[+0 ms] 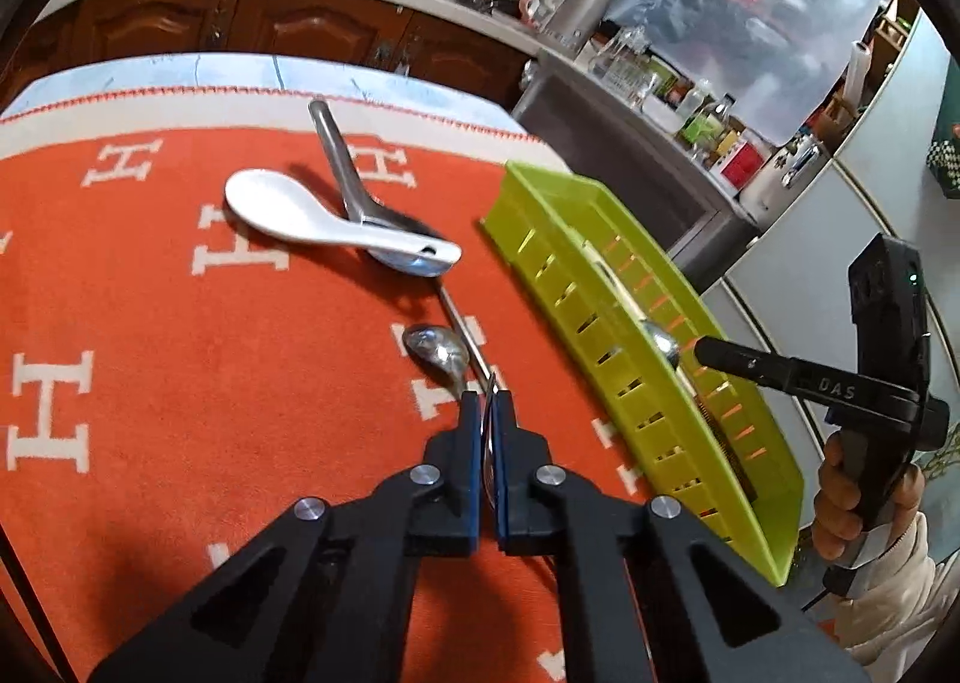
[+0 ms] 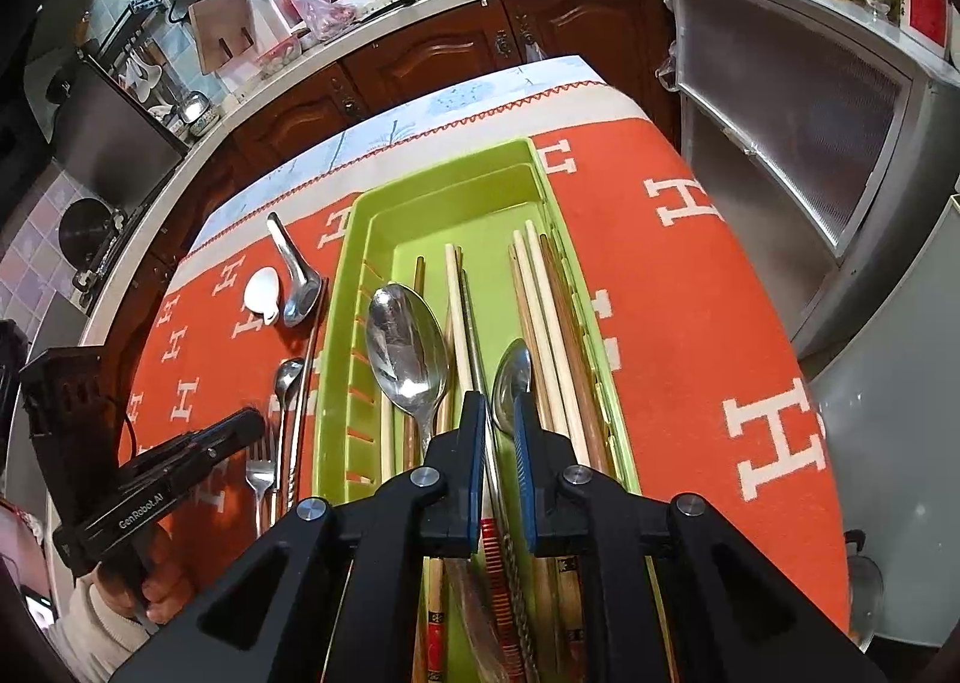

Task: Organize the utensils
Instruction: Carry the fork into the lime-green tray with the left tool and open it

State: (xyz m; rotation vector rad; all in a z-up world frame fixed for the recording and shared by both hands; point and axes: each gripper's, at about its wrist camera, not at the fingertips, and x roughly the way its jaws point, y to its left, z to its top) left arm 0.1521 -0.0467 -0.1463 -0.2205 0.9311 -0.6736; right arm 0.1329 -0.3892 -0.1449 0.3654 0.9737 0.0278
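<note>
We see the left gripper [image 1: 487,401] low over the orange cloth [image 1: 150,293], its jaws pressed together on the thin edge of a fork [image 2: 261,464], which lies beside a small steel spoon [image 1: 437,350] and a long thin metal rod [image 1: 465,332]. Beyond these, still on the cloth, lie a white ceramic spoon [image 1: 312,221] and a steel ladle [image 1: 345,173], well apart from the grip. The right gripper [image 2: 499,413] hangs over the green utensil tray [image 2: 336,323]; its jaws stand slightly apart, and a small spoon [image 2: 513,377] lies just beyond its tips. We cannot tell whether the pads touch that spoon. The tray already holds a large spoon [image 2: 408,347] and several chopsticks [image 2: 540,317]. We judge the step in hand to be the pick-up of the fork. The next move calls for a clean lift, then carriage across to the tray alongside the spoons.
</note>
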